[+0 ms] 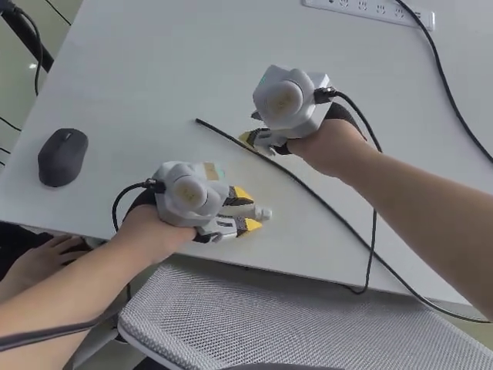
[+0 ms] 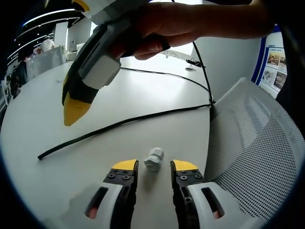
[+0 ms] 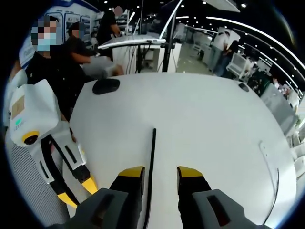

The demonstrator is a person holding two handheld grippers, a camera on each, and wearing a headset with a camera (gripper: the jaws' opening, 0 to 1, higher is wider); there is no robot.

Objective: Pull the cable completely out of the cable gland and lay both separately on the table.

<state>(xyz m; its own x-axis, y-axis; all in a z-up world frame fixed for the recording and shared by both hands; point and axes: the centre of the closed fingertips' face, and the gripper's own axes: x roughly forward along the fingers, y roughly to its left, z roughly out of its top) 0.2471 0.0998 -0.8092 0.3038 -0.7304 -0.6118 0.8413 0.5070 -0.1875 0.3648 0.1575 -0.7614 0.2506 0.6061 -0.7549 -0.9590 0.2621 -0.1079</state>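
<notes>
A thin black cable lies loose across the white table, with its free end toward the far left. In the right gripper view the cable runs between the jaws of my right gripper, which is open and untouched by it. A small white cable gland rests on the table by itself, apart from the cable. My left gripper is open with the gland just between its yellow tips. In the head view the left gripper is near the front edge and the right gripper lies beyond it.
A dark mouse sits at the table's left edge and a white power strip at the far side. A grey mesh chair stands below the front edge. The grippers' own black cords hang over that edge. A person's hand shows lower left.
</notes>
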